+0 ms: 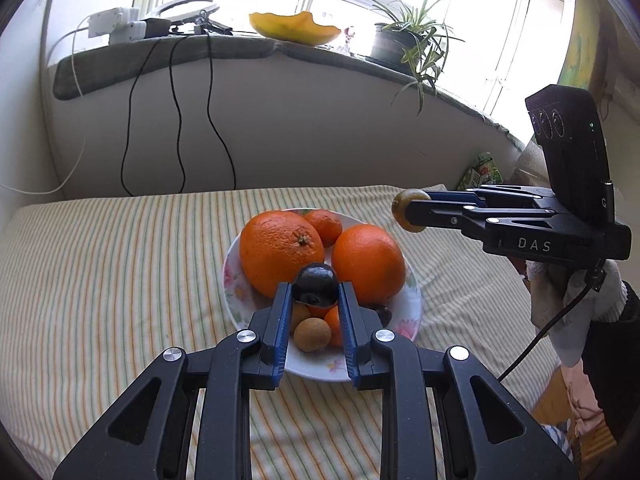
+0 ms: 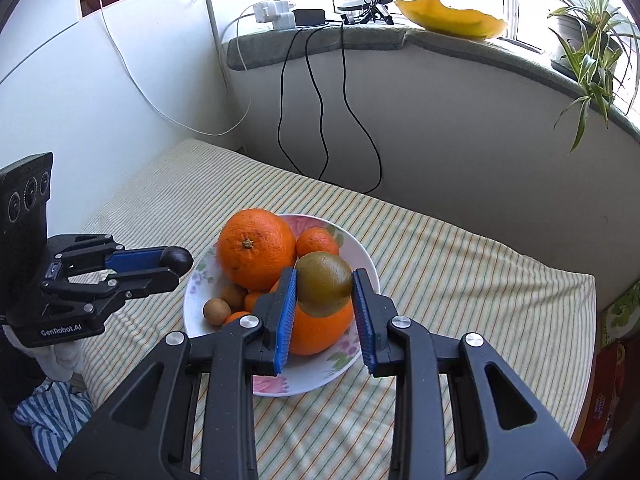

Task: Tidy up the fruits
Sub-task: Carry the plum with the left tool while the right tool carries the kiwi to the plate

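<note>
A flowered white plate (image 1: 236,292) (image 2: 360,256) sits on the striped cloth and holds two big oranges (image 1: 280,252) (image 2: 256,252), small tangerines (image 1: 325,226) (image 2: 316,242) and small brown longans (image 1: 312,334) (image 2: 216,312). My left gripper (image 1: 315,292) (image 2: 176,261) is shut on a dark plum (image 1: 315,284) (image 2: 178,260), held just above the plate's near side. My right gripper (image 2: 325,288) (image 1: 410,210) is shut on a green-brown kiwi (image 2: 325,284) (image 1: 402,205), held above the plate's right side.
The striped cloth (image 1: 100,264) (image 2: 460,264) covers a bed-like surface against a white wall. Black cables (image 1: 176,120) hang from the sill. On the sill stand a yellow dish (image 1: 296,28), chargers (image 2: 276,14) and a potted plant (image 1: 404,40). Striped fabric (image 2: 52,412) lies at lower left.
</note>
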Demonstrator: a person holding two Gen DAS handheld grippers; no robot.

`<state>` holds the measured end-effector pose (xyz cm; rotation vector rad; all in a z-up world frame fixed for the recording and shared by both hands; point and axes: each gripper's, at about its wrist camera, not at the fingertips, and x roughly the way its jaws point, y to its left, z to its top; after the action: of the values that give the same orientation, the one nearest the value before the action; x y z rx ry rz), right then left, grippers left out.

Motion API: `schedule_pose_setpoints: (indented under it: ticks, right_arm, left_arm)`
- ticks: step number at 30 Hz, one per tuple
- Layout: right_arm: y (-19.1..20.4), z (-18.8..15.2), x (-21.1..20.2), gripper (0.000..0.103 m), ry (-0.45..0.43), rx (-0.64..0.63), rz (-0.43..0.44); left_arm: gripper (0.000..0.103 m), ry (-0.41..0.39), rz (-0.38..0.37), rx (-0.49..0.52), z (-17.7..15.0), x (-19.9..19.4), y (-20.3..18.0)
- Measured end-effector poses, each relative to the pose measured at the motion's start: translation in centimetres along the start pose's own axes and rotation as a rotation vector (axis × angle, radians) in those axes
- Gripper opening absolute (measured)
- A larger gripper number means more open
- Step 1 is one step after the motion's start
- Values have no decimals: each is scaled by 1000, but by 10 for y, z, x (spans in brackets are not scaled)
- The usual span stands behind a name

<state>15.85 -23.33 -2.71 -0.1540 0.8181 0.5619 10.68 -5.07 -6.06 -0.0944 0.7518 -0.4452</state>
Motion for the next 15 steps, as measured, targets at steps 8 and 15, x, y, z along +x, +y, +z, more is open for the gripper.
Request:
schedule_pose_setpoints:
  ticks: [8,15]
  right_arm:
    - [15,2,13,29,9,-25,49]
    - [27,7,26,29,31,-56,59]
  left_arm:
    - [21,34,-12,10,-2,14,-9]
    - [21,48,-16,13,-1,21,-12]
